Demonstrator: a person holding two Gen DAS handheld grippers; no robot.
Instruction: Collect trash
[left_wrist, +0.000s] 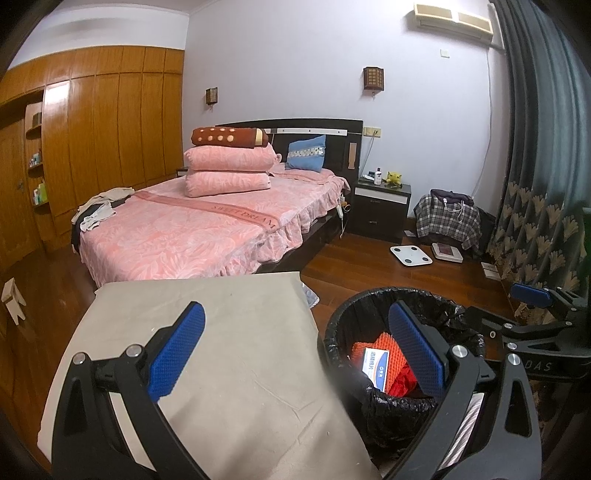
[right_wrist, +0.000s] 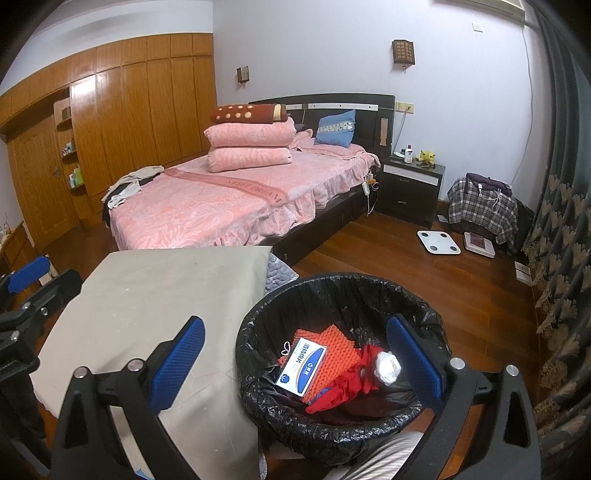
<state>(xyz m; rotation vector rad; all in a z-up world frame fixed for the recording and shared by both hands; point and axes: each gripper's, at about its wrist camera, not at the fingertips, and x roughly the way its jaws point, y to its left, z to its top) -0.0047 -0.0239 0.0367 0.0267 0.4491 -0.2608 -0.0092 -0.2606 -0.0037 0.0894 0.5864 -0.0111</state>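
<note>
A round bin lined with a black bag stands on the floor beside a grey-covered table. Inside lie an orange foam sheet, a blue-and-white box, red scraps and a white crumpled wad. My right gripper is open and empty above the bin. My left gripper is open and empty, spanning the table edge and the bin; the box and foam show there too. The right gripper shows at the left wrist view's right edge.
A bed with pink covers stands behind the table. A dark nightstand, a white scale, a plaid-covered pile and patterned curtains lie to the right. Wooden wardrobes line the left wall.
</note>
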